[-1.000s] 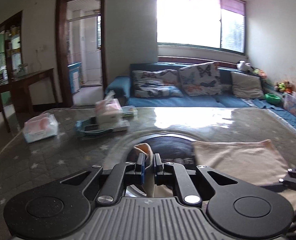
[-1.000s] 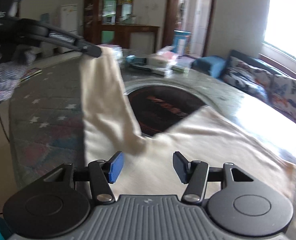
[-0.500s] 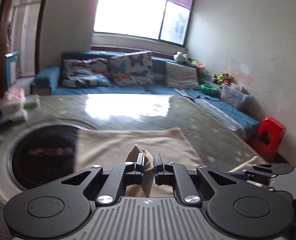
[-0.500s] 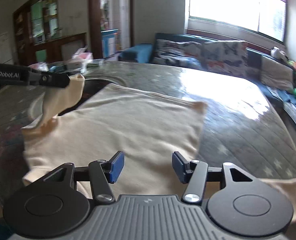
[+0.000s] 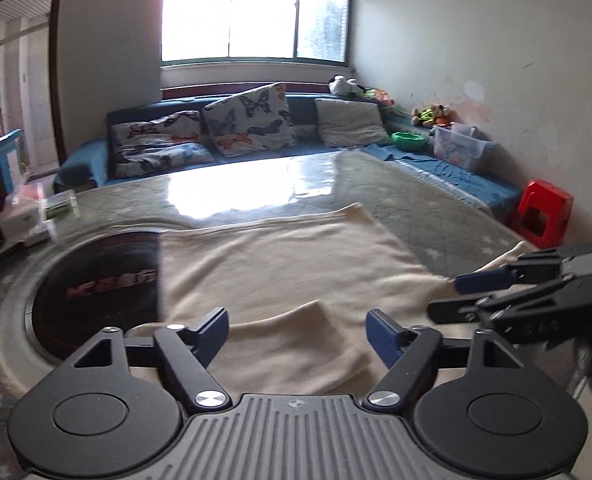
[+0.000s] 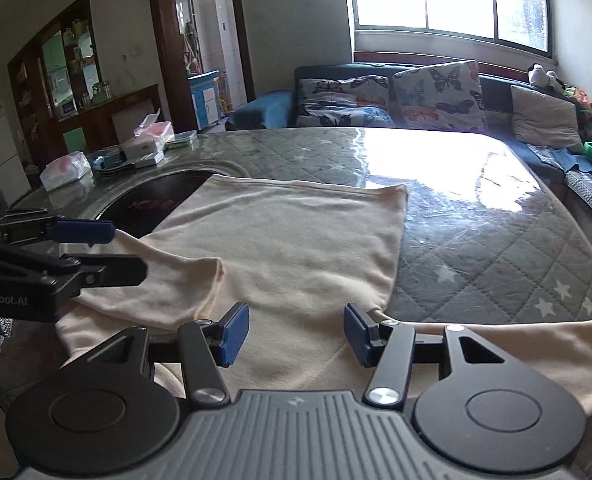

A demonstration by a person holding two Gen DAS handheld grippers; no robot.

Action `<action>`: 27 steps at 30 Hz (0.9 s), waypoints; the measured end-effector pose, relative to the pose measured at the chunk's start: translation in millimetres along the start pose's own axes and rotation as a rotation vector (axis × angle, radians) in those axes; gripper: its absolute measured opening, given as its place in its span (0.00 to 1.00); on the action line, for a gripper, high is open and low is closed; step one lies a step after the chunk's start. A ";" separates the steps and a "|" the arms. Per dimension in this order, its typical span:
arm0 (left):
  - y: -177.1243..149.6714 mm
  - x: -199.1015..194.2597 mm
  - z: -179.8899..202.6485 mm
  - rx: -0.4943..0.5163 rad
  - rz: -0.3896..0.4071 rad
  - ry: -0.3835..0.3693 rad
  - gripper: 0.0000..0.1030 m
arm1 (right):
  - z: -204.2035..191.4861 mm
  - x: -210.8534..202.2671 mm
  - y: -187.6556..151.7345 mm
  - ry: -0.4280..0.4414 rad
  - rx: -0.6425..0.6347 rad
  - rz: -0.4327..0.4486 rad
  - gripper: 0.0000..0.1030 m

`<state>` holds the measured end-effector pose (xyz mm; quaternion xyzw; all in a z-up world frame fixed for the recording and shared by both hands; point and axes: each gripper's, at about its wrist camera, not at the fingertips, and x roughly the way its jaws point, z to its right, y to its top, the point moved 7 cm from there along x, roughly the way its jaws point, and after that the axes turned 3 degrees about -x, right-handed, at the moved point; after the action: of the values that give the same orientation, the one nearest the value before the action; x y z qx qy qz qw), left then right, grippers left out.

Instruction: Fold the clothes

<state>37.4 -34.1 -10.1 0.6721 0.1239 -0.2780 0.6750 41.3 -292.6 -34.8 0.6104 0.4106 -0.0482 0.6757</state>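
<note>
Left hand-held gripper (image 5: 297,330): jaws opening, nothing pinched, folded sleeve (image 5: 296,344) lying flat just beneath. Right hand-held gripper (image 6: 296,330): half-wide, empty, over cream shirt (image 6: 296,232) spread on desk (image 6: 496,240), other sleeve at right.

Blue sofa (image 5: 88,160) with butterfly cushions (image 5: 248,120) under window (image 5: 256,8). Red stool (image 5: 544,214), green bowl (image 5: 408,140). Tissue packs (image 6: 66,170) on quilted table (image 6: 496,248).

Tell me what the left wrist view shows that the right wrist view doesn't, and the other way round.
Left wrist only: a red stool beside the sofa and a clear storage bin.

Right wrist only: a wooden cabinet with shelves, and the shirt's right sleeve stretched out.

Both: the cream shirt on the table, its left sleeve folded inward, and the butterfly cushions.
</note>
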 end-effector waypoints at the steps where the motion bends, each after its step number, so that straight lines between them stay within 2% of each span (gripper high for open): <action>1: -3.2 -3.8 -8.4 0.002 0.002 0.018 0.82 | -3.6 2.4 1.1 0.014 0.002 -0.002 0.52; 4: -15.6 -13.6 -32.5 0.013 -0.005 0.080 0.82 | -17.0 12.5 4.0 0.058 -0.001 -0.019 0.51; 9: -39.7 -24.4 -62.5 -0.011 -0.043 0.137 0.82 | -41.2 38.2 3.9 0.125 -0.006 -0.075 0.42; 13: -55.0 -25.8 -73.2 -0.035 -0.068 0.161 0.82 | -56.2 53.5 -0.6 0.123 -0.032 -0.111 0.34; 15: -60.0 -24.8 -74.6 -0.043 -0.074 0.161 0.82 | -61.9 54.1 -0.8 0.118 -0.052 -0.115 0.26; 16: -61.7 -23.8 -74.4 -0.045 -0.076 0.160 0.82 | -64.0 53.6 -0.3 0.119 -0.059 -0.118 0.15; 18: -63.4 -21.8 -72.8 -0.045 -0.074 0.155 0.82 | -67.0 52.0 1.1 0.118 -0.064 -0.125 0.10; 19: -63.7 -21.1 -71.7 -0.043 -0.071 0.153 0.82 | -67.6 50.4 2.8 0.104 -0.079 -0.119 0.04; 20: -63.7 -20.3 -70.5 -0.041 -0.068 0.152 0.82 | -67.5 48.0 5.6 0.094 -0.091 -0.110 0.03; 27: -65.9 -17.4 -64.5 0.009 -0.052 0.166 0.81 | -63.7 4.6 40.2 0.018 -0.147 0.012 0.01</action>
<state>0.8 36.3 -60.2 0.6924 0.1958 -0.2393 0.6519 35.5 -225.5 -0.8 0.5620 0.4154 -0.0086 0.7152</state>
